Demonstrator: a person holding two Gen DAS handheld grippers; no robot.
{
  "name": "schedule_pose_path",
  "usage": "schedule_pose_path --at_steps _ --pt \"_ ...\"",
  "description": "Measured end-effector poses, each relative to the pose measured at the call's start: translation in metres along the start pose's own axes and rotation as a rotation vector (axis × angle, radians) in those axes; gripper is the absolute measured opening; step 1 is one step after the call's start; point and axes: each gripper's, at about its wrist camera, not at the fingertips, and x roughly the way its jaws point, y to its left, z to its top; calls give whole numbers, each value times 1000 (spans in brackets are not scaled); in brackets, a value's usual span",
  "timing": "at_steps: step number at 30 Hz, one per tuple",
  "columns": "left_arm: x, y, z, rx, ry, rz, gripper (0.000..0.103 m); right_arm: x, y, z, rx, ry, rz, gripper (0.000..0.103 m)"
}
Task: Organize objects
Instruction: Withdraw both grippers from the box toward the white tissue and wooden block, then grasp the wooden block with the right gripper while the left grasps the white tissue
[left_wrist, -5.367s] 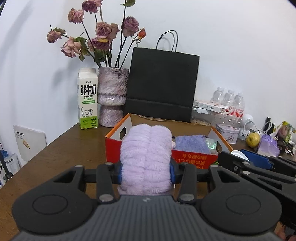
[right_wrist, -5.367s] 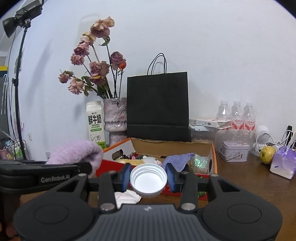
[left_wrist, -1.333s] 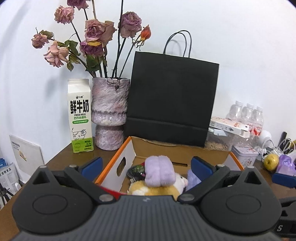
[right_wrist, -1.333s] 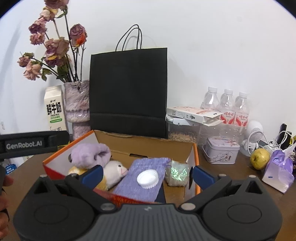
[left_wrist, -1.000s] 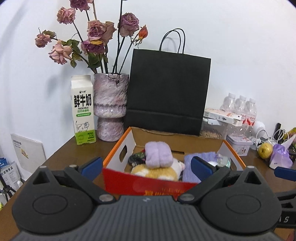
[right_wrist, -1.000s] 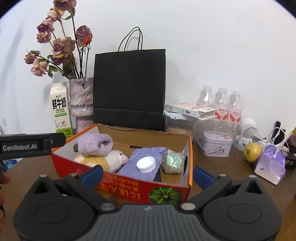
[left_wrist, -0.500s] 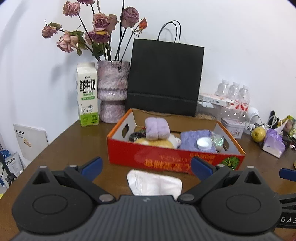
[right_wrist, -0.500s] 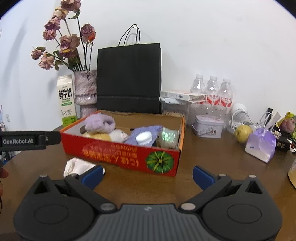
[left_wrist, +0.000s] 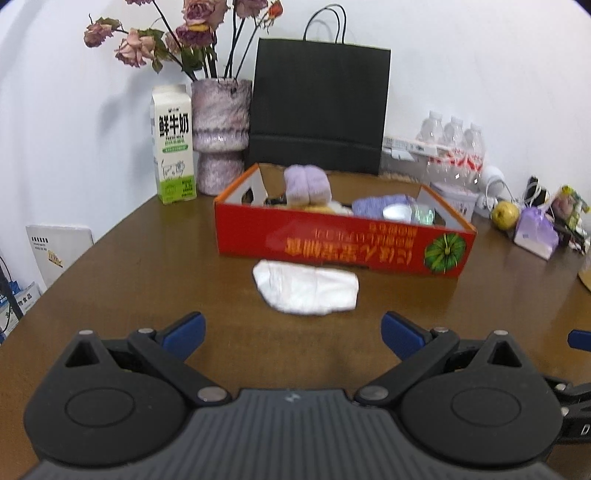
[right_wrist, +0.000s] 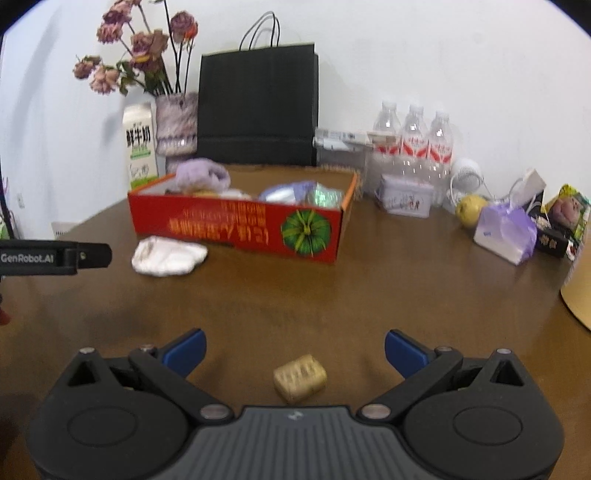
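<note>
On brown wooden table (left_wrist: 122, 280): red cardboard box (left_wrist: 343, 242) holding fuzzy lilac roll (left_wrist: 306, 184), knitted purple cloth (left_wrist: 380, 204), other contents half hidden by its wall. Crumpled white cloth (left_wrist: 306, 286) lies just before it. Small ribbed gold block (right_wrist: 300, 377) sits between spread jaws of right gripper (right_wrist: 294, 350). Left gripper (left_wrist: 291, 330) likewise wide, empty.

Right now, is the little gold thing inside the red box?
No, the little gold thing lies on the table between the right gripper's open fingers, apart from the red box.
</note>
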Motion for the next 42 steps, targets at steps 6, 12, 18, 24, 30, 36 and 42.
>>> schedule_pose_path --at_steps 6,12,18,24,30,36,42 --pt "-3 6 -16 4 36 -6 103 2 -6 -14 0 38 13 98" --pt "-5 12 -23 -6 50 -12 103 16 -8 -13 18 62 33 77" --pt "-7 17 -24 -28 52 -27 103 25 -8 -11 21 63 35 47" --pt "-8 18 -25 -32 54 -39 103 31 -4 -7 2 57 41 34" --pt "-9 20 -26 -45 53 -46 103 24 -1 -5 -1 3 27 34" --pt "-11 22 -25 -49 50 -45 103 20 10 1 -10 -85 16 34" --pt "-11 24 -21 -45 55 -44 103 35 30 14 -65 -108 28 34"
